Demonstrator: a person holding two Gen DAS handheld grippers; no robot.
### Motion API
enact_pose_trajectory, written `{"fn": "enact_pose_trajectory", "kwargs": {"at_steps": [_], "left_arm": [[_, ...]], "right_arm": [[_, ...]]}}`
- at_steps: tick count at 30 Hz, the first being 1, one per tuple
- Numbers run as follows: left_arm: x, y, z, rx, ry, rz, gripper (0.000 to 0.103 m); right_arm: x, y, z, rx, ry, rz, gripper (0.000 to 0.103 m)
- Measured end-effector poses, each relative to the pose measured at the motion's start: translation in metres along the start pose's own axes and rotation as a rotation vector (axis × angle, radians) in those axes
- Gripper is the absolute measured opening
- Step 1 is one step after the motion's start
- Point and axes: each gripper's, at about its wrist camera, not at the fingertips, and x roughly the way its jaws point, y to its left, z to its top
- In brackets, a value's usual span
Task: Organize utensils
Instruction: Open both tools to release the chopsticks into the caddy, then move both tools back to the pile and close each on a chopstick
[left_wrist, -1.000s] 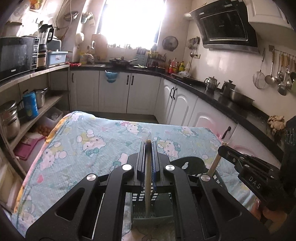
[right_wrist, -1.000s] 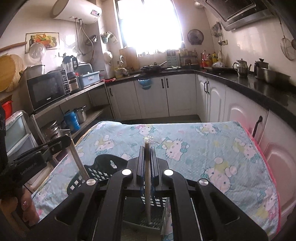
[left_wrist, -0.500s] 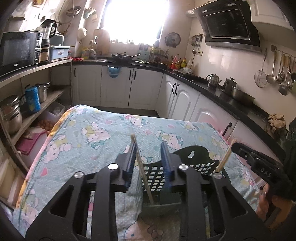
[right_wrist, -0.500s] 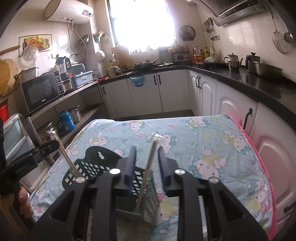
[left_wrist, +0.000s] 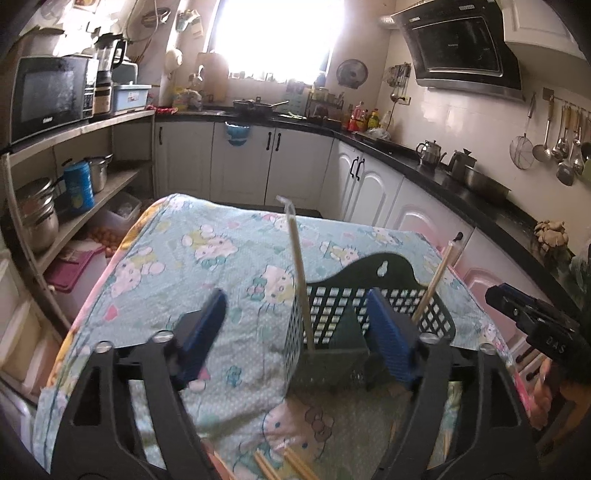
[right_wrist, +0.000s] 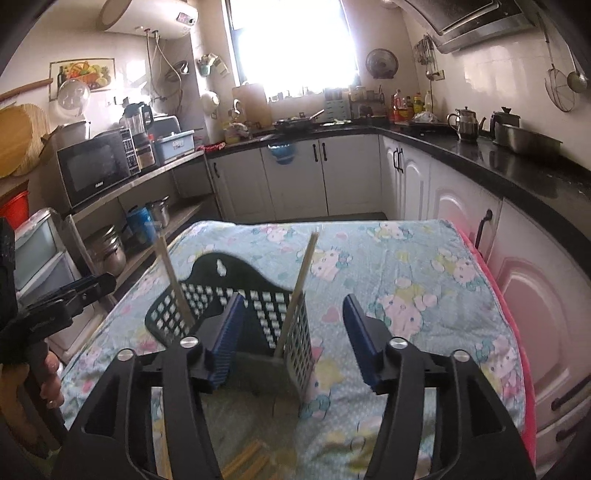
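Pale chopsticks (left_wrist: 301, 273) upright in dark basket (right_wrist: 236, 295), apparently wrapped; both tools wide open, empty.

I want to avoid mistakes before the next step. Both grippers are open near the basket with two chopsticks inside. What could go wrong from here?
1. The basket sits between the left gripper fingers; pulling back carelessly may tip it.
2. Both chopsticks lean in the basket, so a bump from the right gripper could knock them out.
3. More chopsticks lie loose on the cloth, close under the grippers, and might get swept off.
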Motion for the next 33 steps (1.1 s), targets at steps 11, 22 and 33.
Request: {"fn": "enact_pose_trajectory", "kwargs": {"at_steps": [11,22,33], "left_arm": [[-0.031,0.004,-0.034,-0.011,0.006,-0.018,0.092],[-0.055,0.016,-0.064,-0.049,0.014,-0.005,0.092],[-0.051,0.047,-0.105,-0.129,0.120,0.031,0.092]], "right_arm": [[-0.026,0.017,-0.040,-0.063,0.038,-0.011,0.070],[-0.045,0.034,-0.069,-0.123,0.071,0.021,0.070],[-0.036,0.035,-0.108,-0.118,0.183,0.044,0.070]]}}
